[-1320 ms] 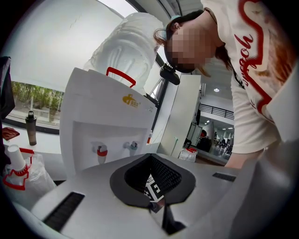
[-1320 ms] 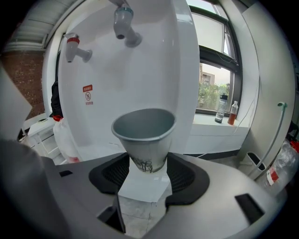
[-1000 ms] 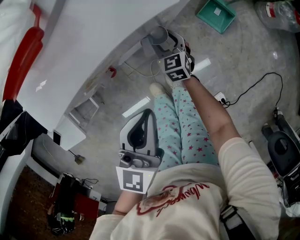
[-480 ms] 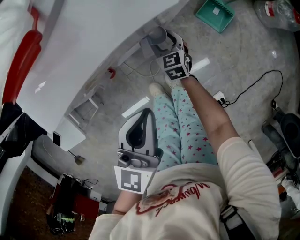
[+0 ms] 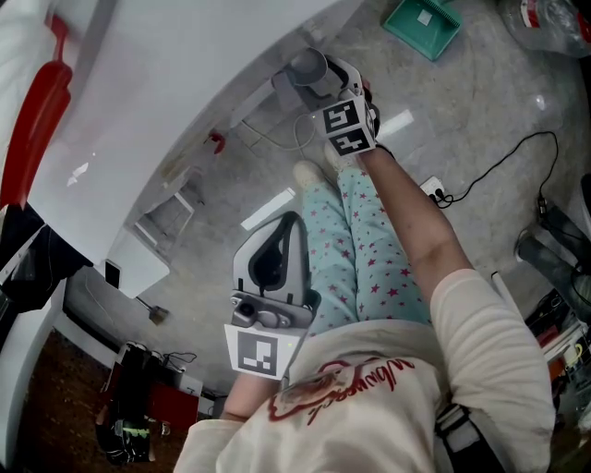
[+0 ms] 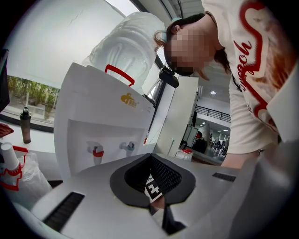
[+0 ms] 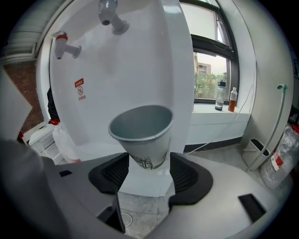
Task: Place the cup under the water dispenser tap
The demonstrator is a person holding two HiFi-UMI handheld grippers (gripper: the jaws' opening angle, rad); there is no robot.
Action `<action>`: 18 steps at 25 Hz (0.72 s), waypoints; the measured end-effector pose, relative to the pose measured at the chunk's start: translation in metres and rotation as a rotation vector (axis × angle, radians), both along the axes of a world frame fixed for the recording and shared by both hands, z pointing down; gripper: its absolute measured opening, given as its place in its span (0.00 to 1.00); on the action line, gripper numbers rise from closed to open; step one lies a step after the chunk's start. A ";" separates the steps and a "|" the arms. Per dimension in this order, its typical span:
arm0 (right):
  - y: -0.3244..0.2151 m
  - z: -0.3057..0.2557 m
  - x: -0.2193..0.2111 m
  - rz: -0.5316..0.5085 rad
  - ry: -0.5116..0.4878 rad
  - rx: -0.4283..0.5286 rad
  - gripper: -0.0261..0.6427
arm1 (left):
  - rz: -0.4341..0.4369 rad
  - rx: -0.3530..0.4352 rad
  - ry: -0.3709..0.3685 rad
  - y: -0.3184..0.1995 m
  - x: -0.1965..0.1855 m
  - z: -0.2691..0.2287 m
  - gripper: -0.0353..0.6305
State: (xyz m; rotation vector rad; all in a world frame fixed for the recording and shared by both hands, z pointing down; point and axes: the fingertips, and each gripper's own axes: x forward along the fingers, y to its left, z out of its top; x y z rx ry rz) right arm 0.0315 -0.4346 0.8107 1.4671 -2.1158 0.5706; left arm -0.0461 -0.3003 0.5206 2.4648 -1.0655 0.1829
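My right claw (image 7: pixel 145 164) had the paper cup (image 7: pixel 141 133) pinched between its jaws, right in front of the water dispenser (image 7: pixel 135 70), lower than the grey tap (image 7: pixel 111 14) and the red tap (image 7: pixel 63 44). Left claw (image 6: pixel 152 189) was closed, empty.

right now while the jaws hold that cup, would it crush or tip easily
Probably light: the cup looks empty inside. Its thin, paper-like wall would likely dent if the right gripper squeezes harder. Gripped low on a tapered body with a wide mouth, it may tilt or slip.
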 end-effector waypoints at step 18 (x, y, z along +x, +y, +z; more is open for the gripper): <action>0.097 -0.125 0.000 0.049 0.037 0.029 0.47 | -0.009 0.062 0.020 0.006 -0.019 -0.036 0.08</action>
